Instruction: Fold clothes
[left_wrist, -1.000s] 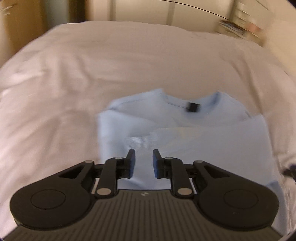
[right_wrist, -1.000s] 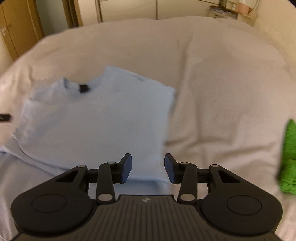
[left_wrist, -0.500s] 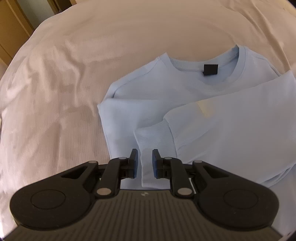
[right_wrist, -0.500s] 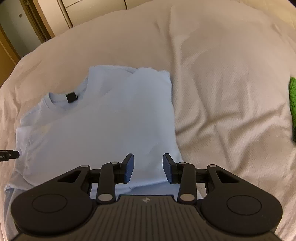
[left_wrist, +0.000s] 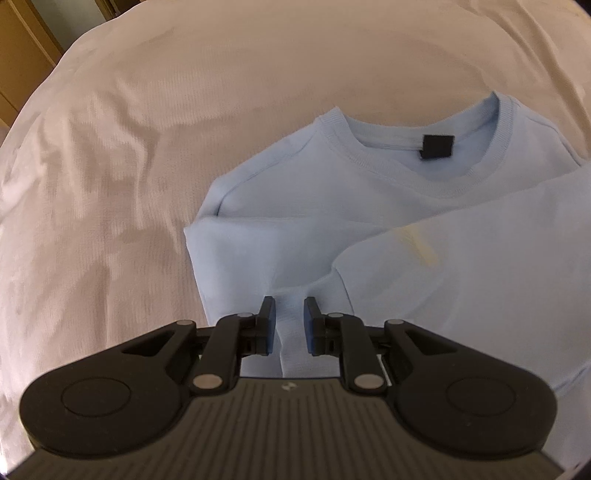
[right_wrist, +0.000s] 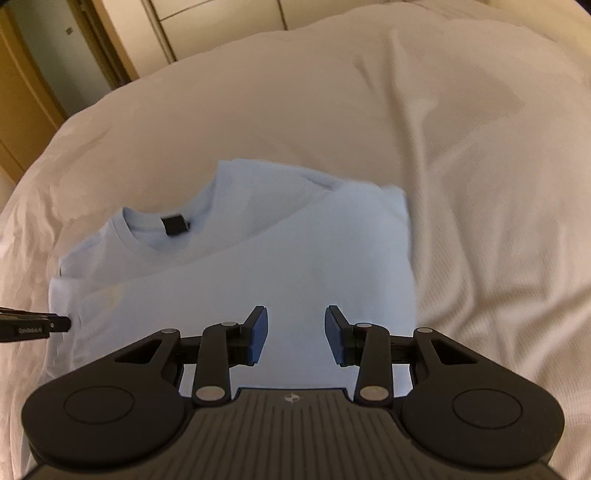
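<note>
Black two-finger left gripper (left_wrist: 289, 323) hovers with its jaws parted by a narrow gap over the near left part of the light blue long-sleeved sweatshirt (left_wrist: 388, 236), gripping nothing. The black right gripper (right_wrist: 295, 338) hangs over the garment's near right part, jaws wider apart and empty. The sweatshirt lies flat on the cream-white bedspread (left_wrist: 110, 184), partly folded, with a sleeve laid across its chest. Its long axis runs near to far, the ribbed round collar (left_wrist: 424, 177) and small black neck label (left_wrist: 437, 147) pointing to the far side. Compared with half a second ago, both cameras sit closer to the garment, and the right gripper's jaws have spread wider. Beyond the bed stand pale cabinet doors (right_wrist: 221, 26).
</note>
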